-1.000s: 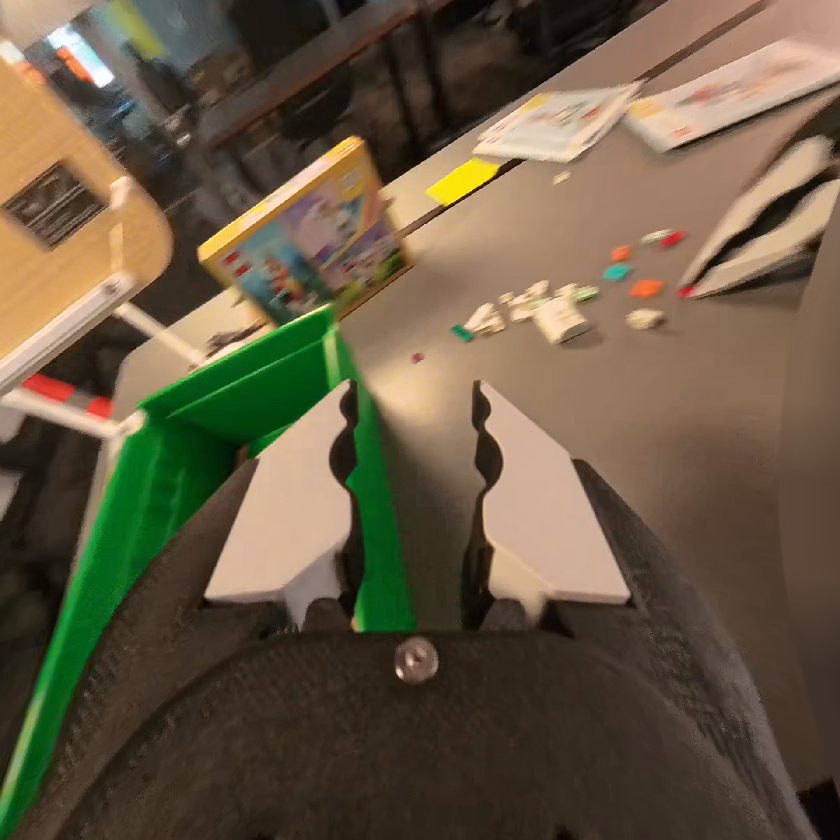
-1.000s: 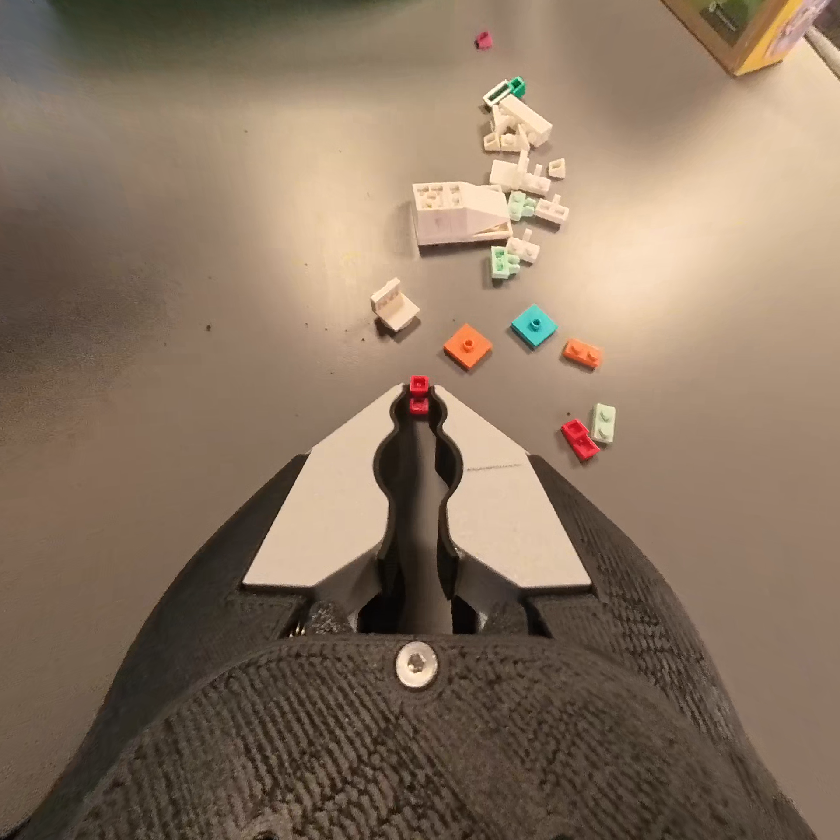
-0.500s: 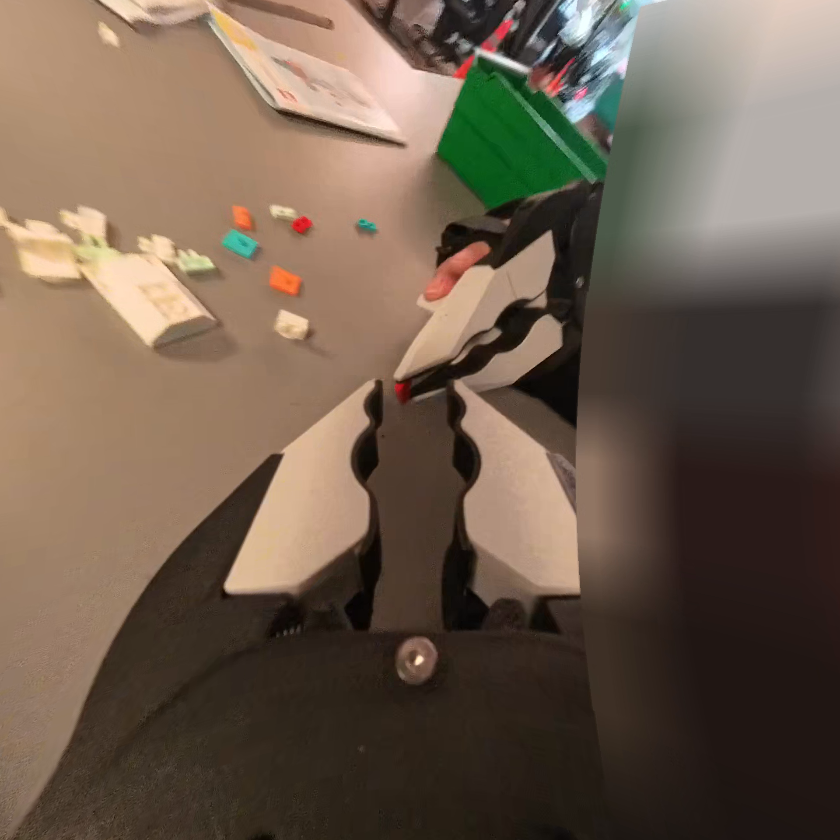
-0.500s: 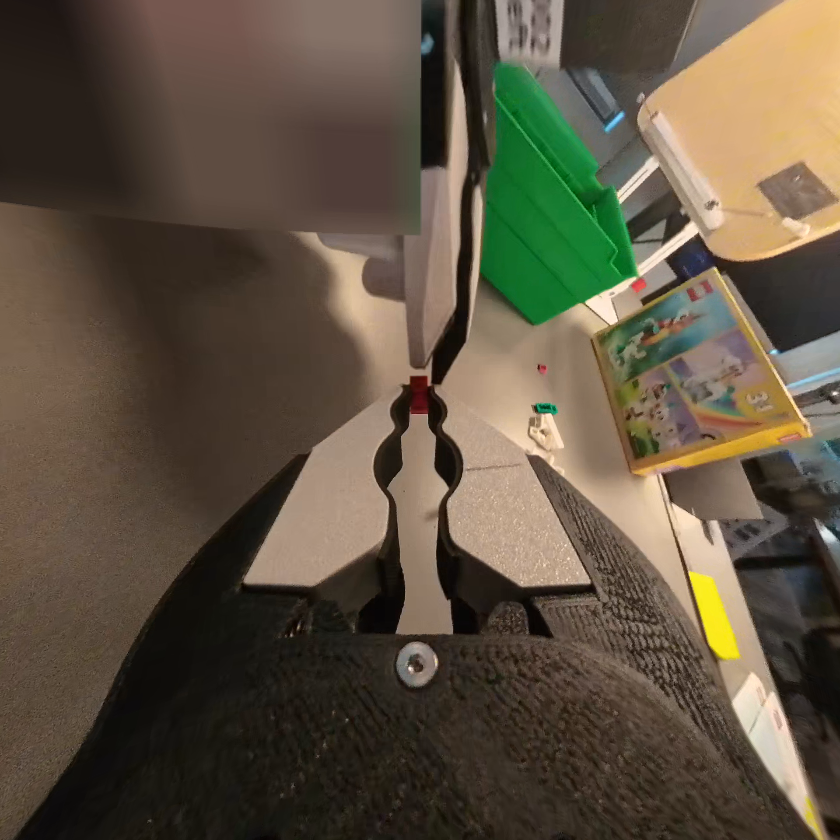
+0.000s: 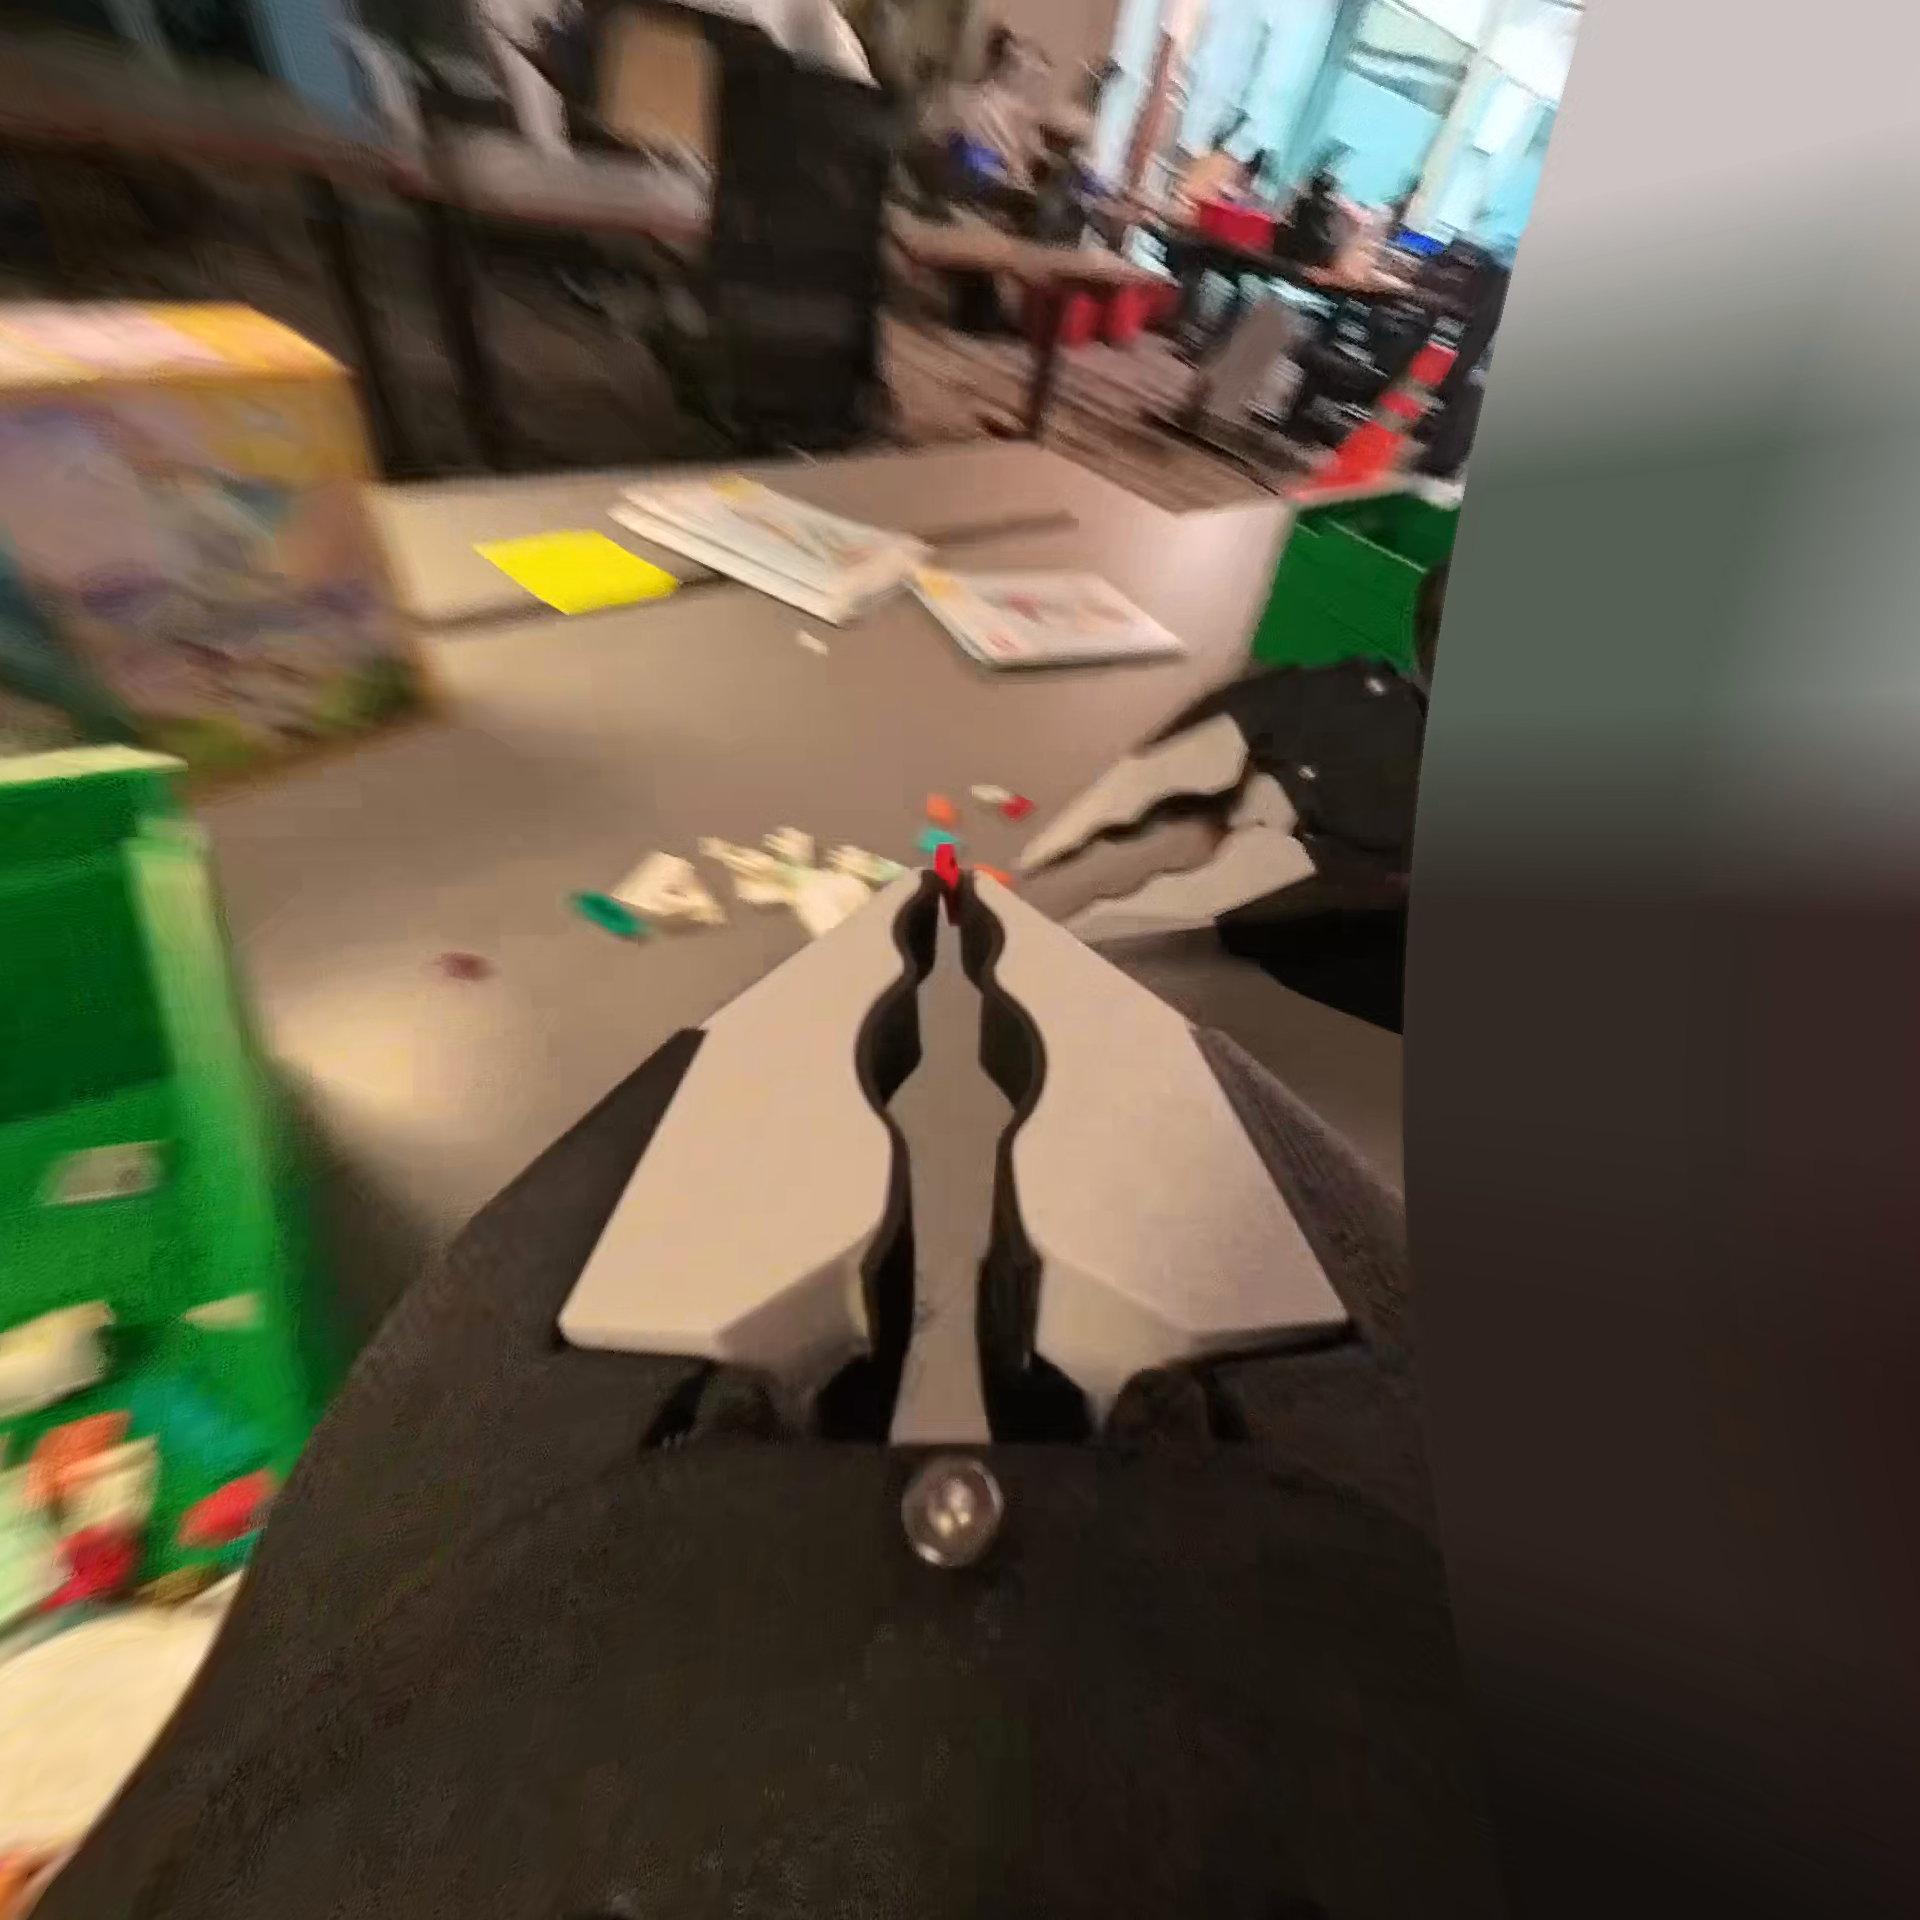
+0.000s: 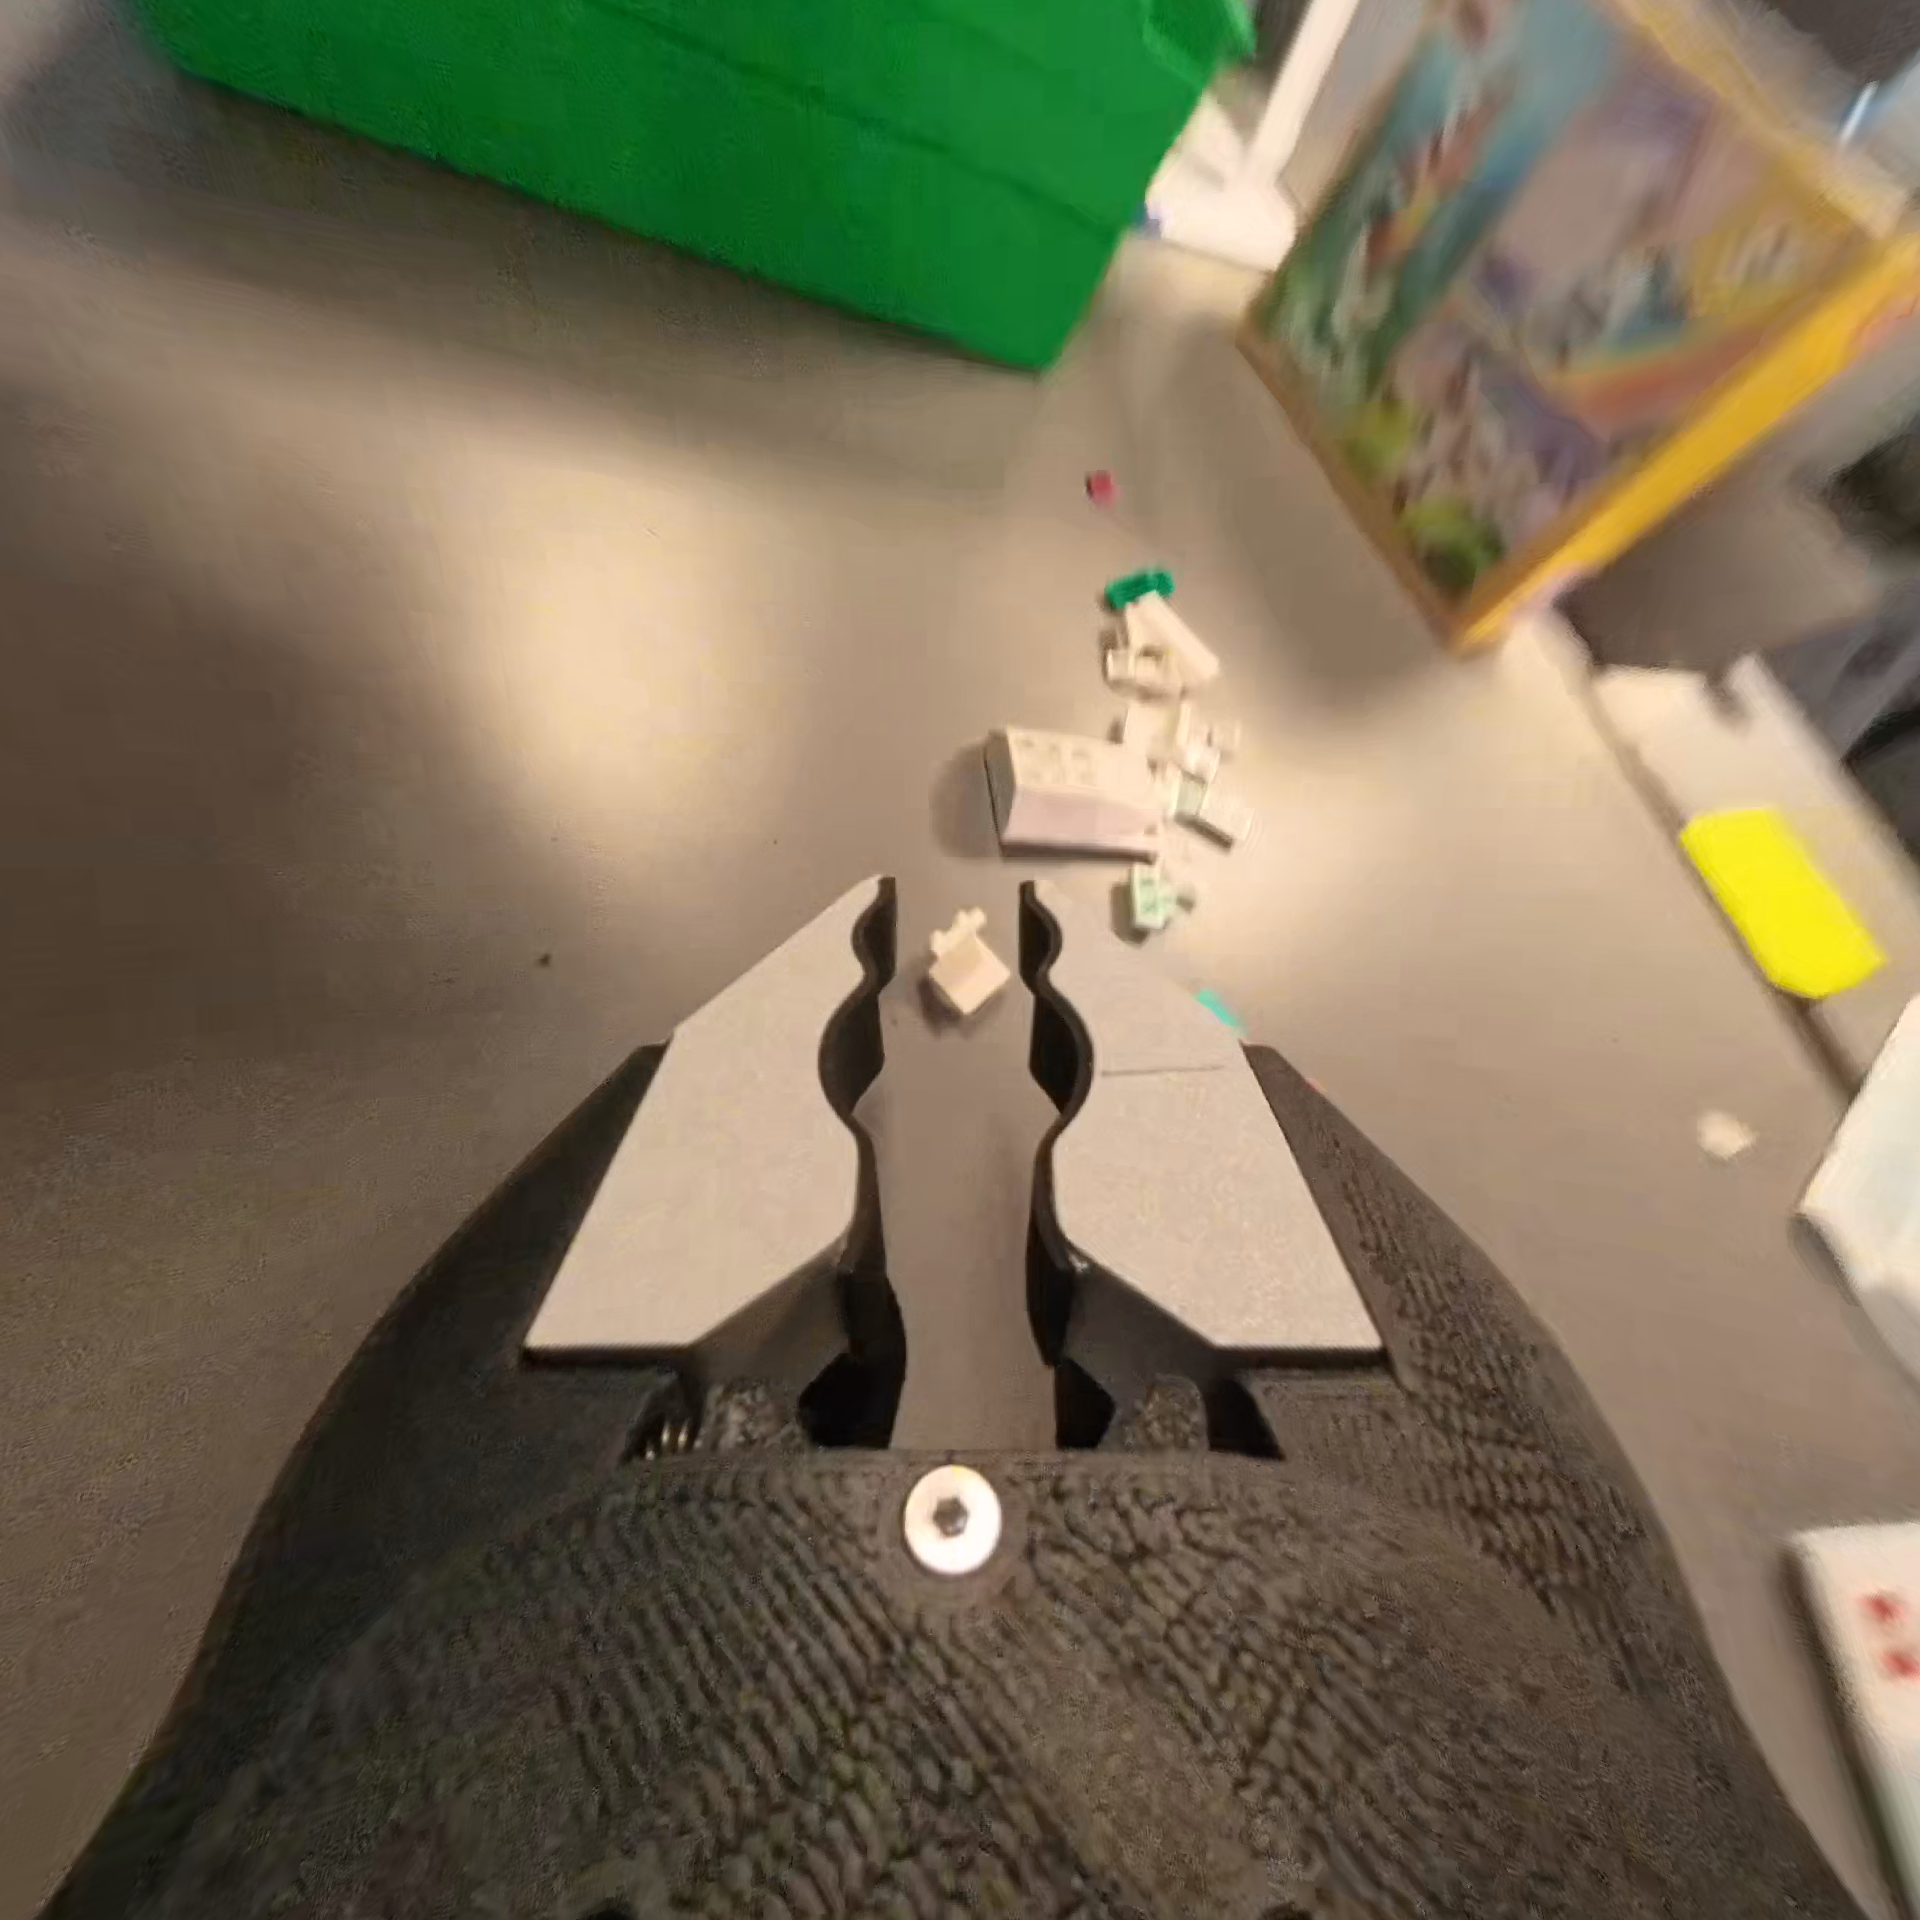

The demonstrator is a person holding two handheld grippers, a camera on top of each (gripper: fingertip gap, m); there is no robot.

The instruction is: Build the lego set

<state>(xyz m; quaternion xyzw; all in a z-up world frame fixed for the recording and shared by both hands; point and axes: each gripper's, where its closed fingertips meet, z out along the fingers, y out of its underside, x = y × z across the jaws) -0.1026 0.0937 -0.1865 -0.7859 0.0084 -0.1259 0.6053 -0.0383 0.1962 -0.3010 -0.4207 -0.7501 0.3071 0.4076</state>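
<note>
Since handover, left gripper (image 5: pixel 948 891) pinches red brick (image 5: pixel 947 864) | right gripper (image 6: pixel 956 902) now spread, empty

Looks like an open office or lab: long desks (image 5: pixel 1018 260) and chairs (image 5: pixel 790 208) run back to bright windows (image 5: pixel 1340 94), and green bins (image 6: pixel 665 135) sit at the grey tabletop's (image 6: pixel 416 644) far edge.
</note>
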